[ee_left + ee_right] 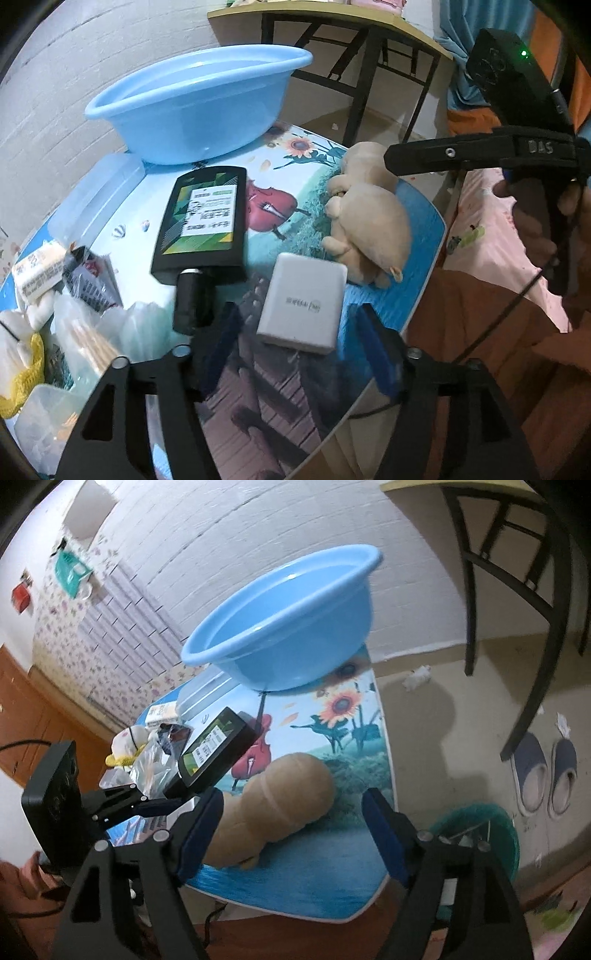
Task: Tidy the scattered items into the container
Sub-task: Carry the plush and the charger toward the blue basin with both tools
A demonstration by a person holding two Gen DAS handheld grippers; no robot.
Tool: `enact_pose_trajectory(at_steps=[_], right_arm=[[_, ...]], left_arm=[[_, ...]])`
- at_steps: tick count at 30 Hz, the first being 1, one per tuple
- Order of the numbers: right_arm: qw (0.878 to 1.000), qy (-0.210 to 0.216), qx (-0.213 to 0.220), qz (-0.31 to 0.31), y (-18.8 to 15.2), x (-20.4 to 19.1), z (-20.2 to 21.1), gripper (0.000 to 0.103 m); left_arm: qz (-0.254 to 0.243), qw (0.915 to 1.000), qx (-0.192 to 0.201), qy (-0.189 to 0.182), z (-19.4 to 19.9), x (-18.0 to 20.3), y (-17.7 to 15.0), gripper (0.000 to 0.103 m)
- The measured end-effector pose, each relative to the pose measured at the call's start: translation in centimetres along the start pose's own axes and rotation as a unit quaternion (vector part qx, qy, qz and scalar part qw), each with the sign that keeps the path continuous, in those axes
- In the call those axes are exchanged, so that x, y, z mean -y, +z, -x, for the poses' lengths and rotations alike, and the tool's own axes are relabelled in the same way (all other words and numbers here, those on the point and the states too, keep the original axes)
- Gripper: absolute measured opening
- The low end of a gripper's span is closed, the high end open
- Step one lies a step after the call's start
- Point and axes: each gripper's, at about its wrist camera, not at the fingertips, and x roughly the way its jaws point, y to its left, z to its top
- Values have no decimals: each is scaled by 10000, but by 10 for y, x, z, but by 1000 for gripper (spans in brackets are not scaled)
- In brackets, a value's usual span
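A: L gripper (pixel 299 343): fingers spread, nothing held. White box (pixel 303 303) lies flat btwn the tips, on the table (pixel 417 221).

B: R gripper (pixel 291 834)?

A: Also spread wide, empty. Plush (pixel 273 805) lies just ahead, nearer its left finger.

B: Handling?

A: Box looks stiff, smooth, prob. light; take it across the short sides. Plush soft, squashes; pinch mid-body. Bottle (pixel 201 221) beside the box, prob. heavier, slick.

B: Target?

A: Basin (pixel 195 107), far end of table, looks empty.
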Motion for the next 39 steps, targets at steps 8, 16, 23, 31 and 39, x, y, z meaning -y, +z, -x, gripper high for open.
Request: enact_pose_trajectory(at_steps=[8, 16, 23, 31, 39], right_arm=[[9960, 338, -220, -794, -11, 4, -5, 78], [9925, 392, -339, -1103, -10, -5, -22, 78], [9956, -80, -345, -867, -2, -24, -36, 78], [9973, -567, -443, -114, -1, -51, -51, 60], [9979, -458, -125, 431, 5, -68, -26, 54]], left_arm=[[-173, 9997, 157, 72, -4, 5, 4, 42], [-105, 9998, 192, 8, 4, 1, -4, 39], [55, 9994, 326, 58, 18, -5, -9, 39], [452, 9967, 598, 318, 36, -23, -10, 39], [839, 9909, 918, 520, 53, -48, -1, 39]])
